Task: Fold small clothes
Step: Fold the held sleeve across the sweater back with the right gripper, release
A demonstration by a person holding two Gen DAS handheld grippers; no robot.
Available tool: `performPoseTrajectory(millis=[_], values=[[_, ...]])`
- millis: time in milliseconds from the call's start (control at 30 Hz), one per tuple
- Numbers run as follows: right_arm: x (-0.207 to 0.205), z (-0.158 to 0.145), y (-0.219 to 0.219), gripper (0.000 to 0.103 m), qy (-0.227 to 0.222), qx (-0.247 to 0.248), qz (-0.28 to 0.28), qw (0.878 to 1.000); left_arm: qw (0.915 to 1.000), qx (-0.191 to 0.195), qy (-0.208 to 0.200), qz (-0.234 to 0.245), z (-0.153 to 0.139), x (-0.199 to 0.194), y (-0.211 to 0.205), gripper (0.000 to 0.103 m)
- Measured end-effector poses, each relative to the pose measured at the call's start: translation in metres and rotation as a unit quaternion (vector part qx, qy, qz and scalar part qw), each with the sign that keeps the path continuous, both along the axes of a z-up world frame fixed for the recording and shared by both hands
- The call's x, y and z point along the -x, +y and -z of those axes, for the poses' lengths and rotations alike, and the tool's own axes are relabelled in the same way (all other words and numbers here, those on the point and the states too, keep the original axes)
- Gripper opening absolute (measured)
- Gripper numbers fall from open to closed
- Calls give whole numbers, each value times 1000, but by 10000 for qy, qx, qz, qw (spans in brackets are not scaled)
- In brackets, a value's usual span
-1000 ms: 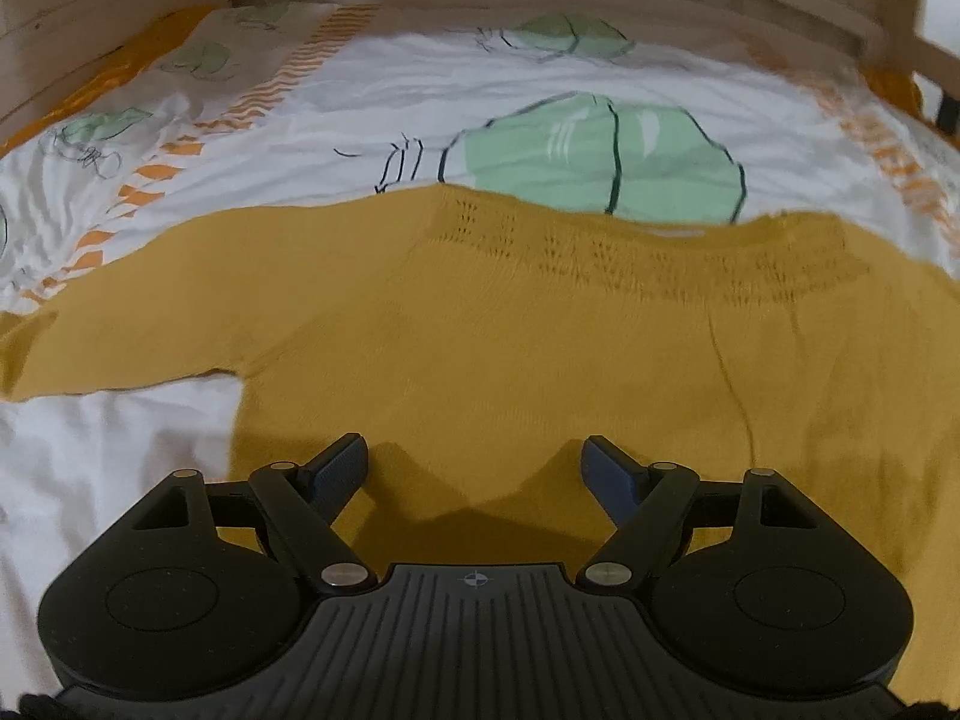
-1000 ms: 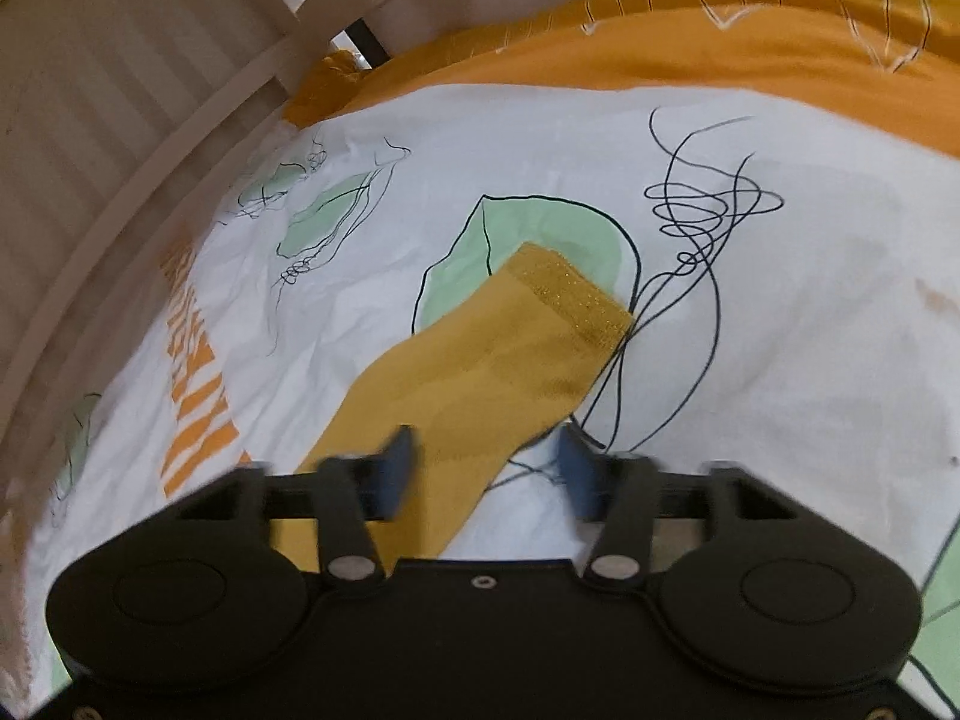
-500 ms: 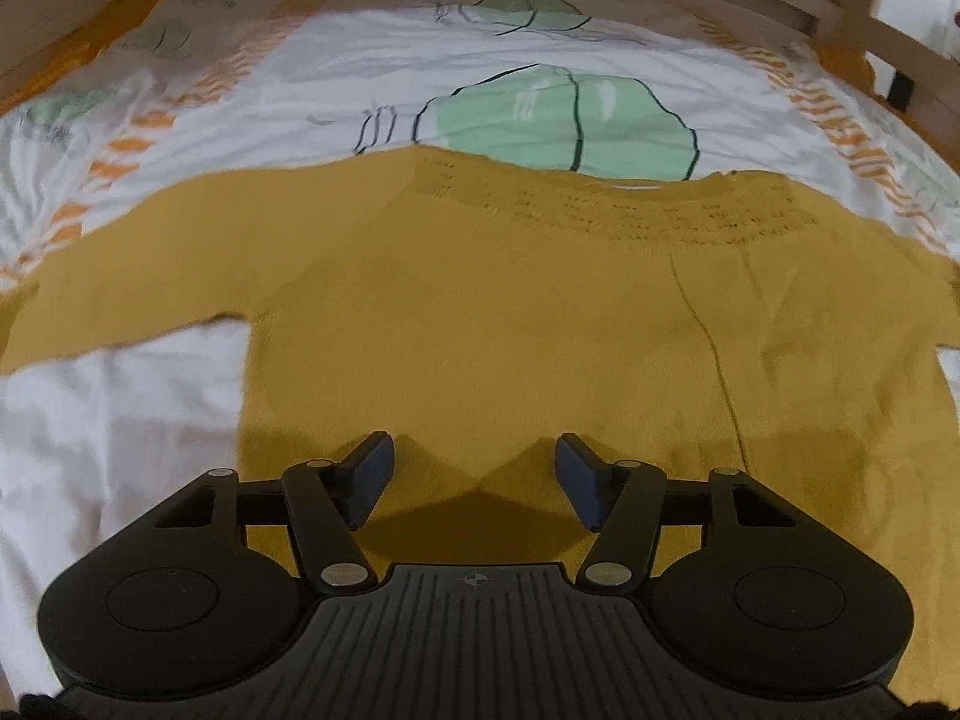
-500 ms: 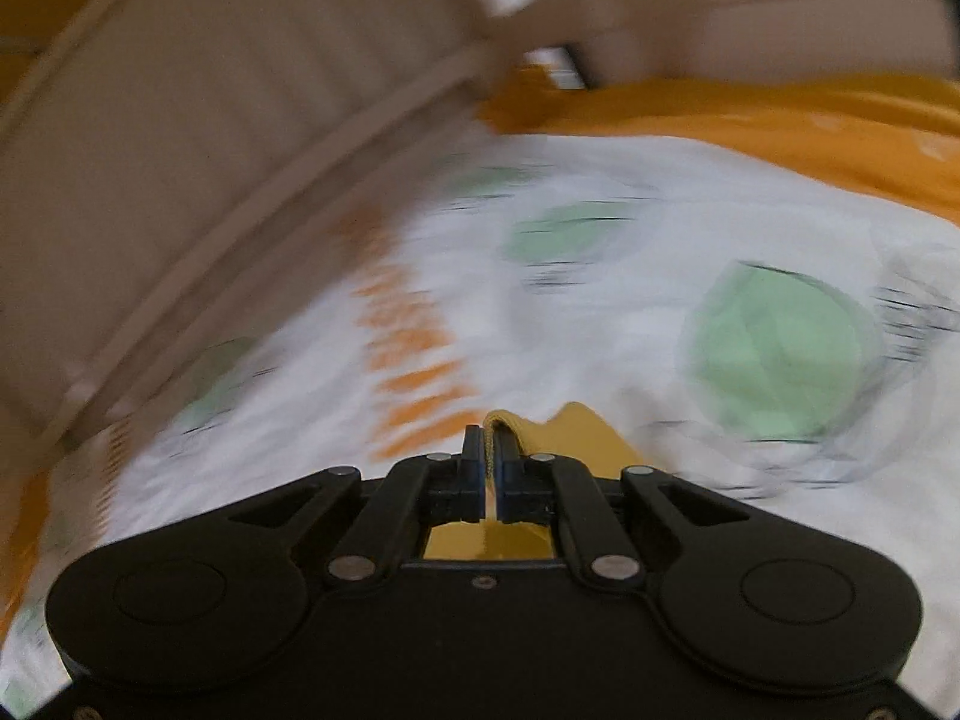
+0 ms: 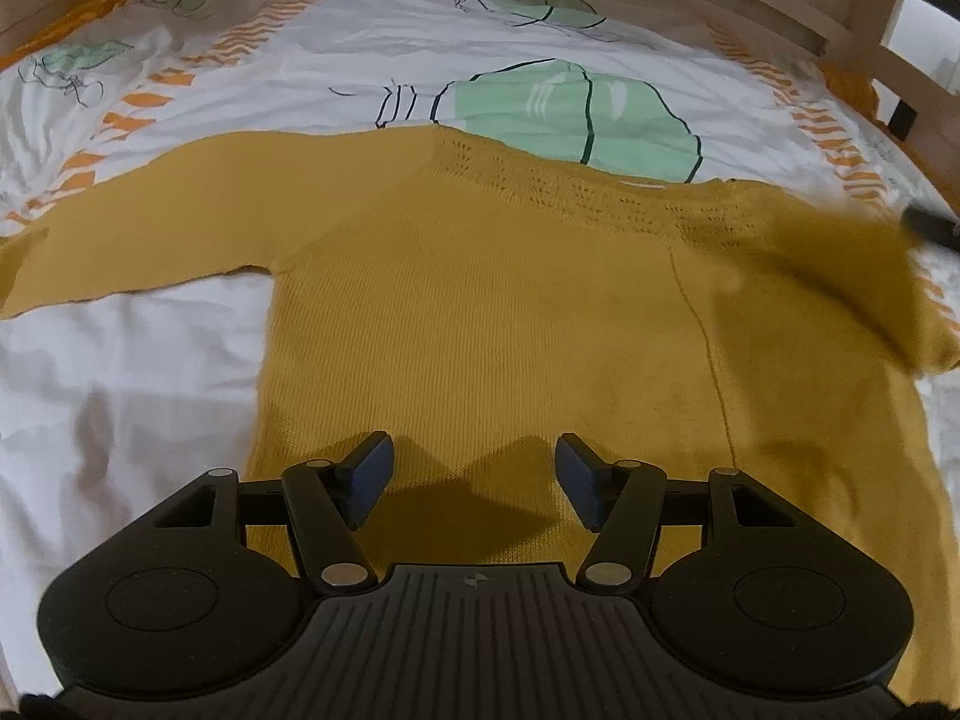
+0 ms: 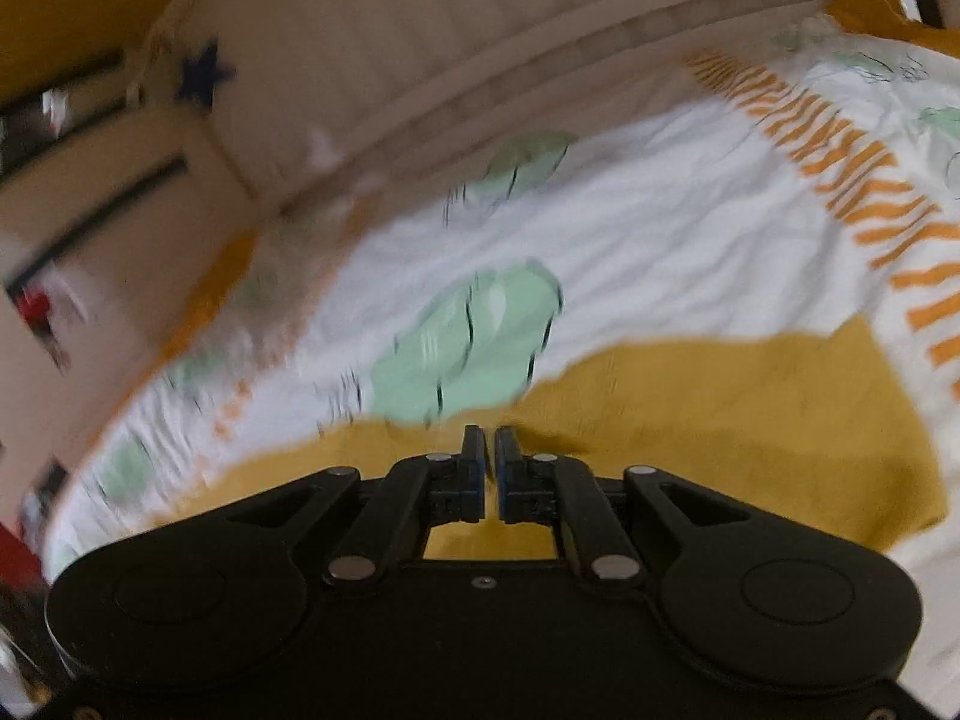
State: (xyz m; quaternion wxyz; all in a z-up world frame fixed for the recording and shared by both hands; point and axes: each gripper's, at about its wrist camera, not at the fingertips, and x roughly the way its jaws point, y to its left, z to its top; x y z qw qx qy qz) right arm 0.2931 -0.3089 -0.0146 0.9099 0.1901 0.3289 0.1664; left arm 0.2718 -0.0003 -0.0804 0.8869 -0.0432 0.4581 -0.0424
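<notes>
At far right, my right claw (image 6: pixel 487 468), clamped on the sleeve (image 5: pixel 840 264), has swung it over the sweater (image 5: pixel 480 312), beginning the fold; left claw (image 5: pixel 474 483) hovers wide.

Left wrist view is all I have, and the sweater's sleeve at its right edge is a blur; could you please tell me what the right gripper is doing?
Observer: The right gripper has its jaws shut.
Operator: Is the sleeve in them?
Observer: Yellow knit of the sleeve shows just behind the pads, so it seems clamped, though the pinch itself is hidden.
Operator: Where is it pointing?
Observer: Across the sweater toward the wooden bed rail; that picture is motion-blurred.
</notes>
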Motion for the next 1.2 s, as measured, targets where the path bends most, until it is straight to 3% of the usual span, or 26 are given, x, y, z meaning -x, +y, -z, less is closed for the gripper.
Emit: performPoseTrajectory(millis=[133,267,367,467,700,767,867,1033,1200], values=[[9,16,15,16,224,256,46,9994,9999,119,57,8,-2,-5,1,58],[11,0,13,17,248,454,218,9984,9998,112,51,138,-7,-14,-9,58],[21,-24,8,21,238,-13,490,9985,9994,268,95,209,-13,-14,-17,58],[35,-51,13,48,37,-219,576,9981,9984,452,147,319,-27,-6,-21,58],[62,-84,23,51,32,-1069,445,9933,9973,411,-474,384,-94,28,-2,58],[69,-89,26,55,-103,-1078,499,9929,9964,349,-703,333,-111,32,4,58],[79,-87,32,68,-349,-752,570,9949,9944,40,-1008,322,-126,38,5,59],[88,-57,47,74,-741,405,736,9937,9940,-173,-1020,362,-117,37,-2,59],[93,-24,57,102,-1197,1303,1001,9791,9949,-32,-962,286,-99,35,-6,59]])
